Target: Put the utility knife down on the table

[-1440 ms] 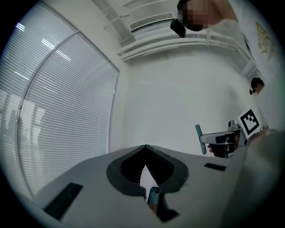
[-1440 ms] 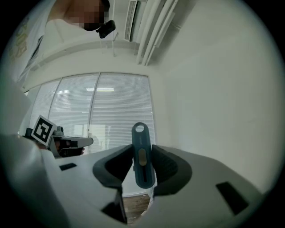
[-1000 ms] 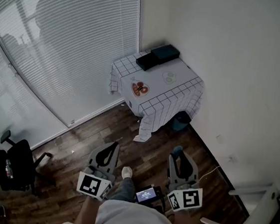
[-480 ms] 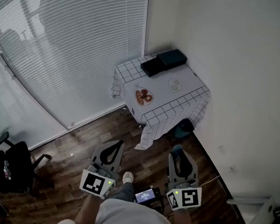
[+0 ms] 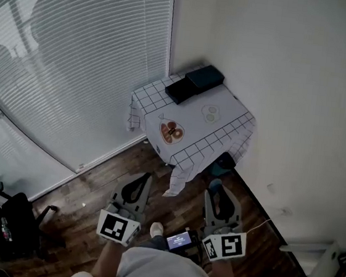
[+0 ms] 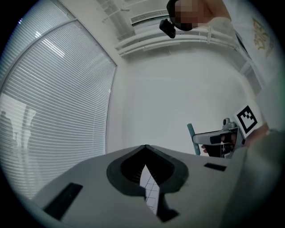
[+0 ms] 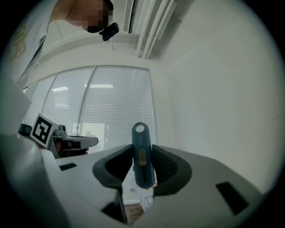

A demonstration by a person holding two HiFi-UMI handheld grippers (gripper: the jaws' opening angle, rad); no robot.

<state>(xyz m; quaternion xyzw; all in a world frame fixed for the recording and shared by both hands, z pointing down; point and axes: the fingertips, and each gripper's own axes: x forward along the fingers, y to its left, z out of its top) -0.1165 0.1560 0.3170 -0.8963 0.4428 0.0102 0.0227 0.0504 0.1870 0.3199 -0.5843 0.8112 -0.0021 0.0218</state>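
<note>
A blue utility knife (image 7: 141, 156) stands upright between the jaws of my right gripper (image 7: 141, 150), which is shut on it. In the head view its tip (image 5: 216, 184) pokes out of the right gripper (image 5: 217, 188), held low in front of the body above the wooden floor. My left gripper (image 5: 144, 178) is beside it, shut, with its jaw tips meeting (image 6: 145, 147) on nothing. The table (image 5: 224, 127) with a white checked cloth stands ahead in the room's corner, well away from both grippers.
On the table lie two dark boxes (image 5: 193, 82), a plate of reddish food (image 5: 171, 131) and a small plate (image 5: 211, 114). A blue bin (image 5: 222, 165) sits under the table. A black office chair (image 5: 8, 224) is at left, a white chair (image 5: 325, 276) at right.
The head view has swung a little, so the table sits slightly further left. Both grippers stay low in front of the body, and the knife is still held.
</note>
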